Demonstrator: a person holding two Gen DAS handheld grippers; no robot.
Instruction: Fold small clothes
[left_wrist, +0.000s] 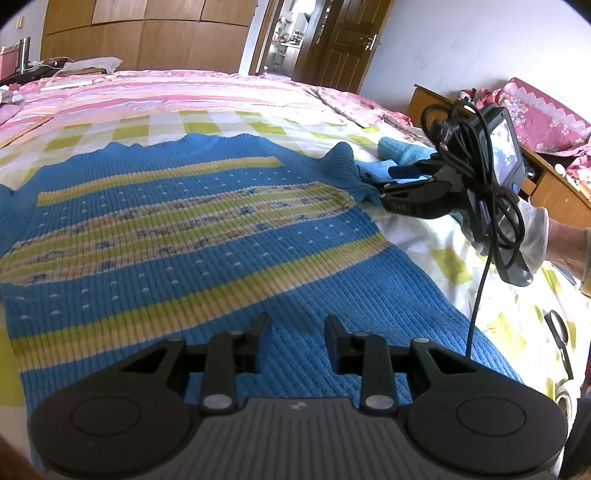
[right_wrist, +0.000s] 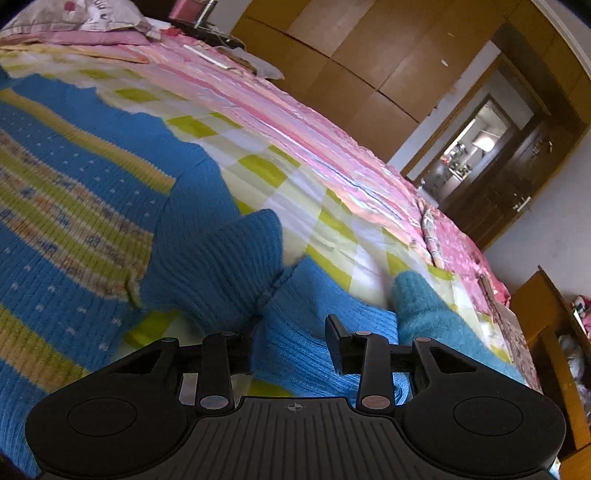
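A blue ribbed sweater (left_wrist: 184, 236) with yellow-green stripes lies flat on the checked bedsheet (left_wrist: 443, 254). My left gripper (left_wrist: 297, 332) hovers over its near hem, open, with nothing between the fingers. At the right, my right gripper (left_wrist: 388, 186), held by a gloved hand, reaches onto the sweater's bunched sleeve (left_wrist: 351, 166). In the right wrist view that sleeve (right_wrist: 295, 343) lies between the parted fingers of the right gripper (right_wrist: 293, 328). The left finger is partly hidden behind the fabric, and the right pad (right_wrist: 338, 343) stands beside it without visibly pressing.
A teal fuzzy garment (right_wrist: 424, 306) lies just right of the sleeve. A pink striped quilt (left_wrist: 184, 92) covers the far side of the bed. A wooden bedside cabinet (left_wrist: 546, 177) and a pink pillow (left_wrist: 539, 118) stand at the right. A wardrobe (left_wrist: 147, 33) and a door (left_wrist: 347, 44) are behind.
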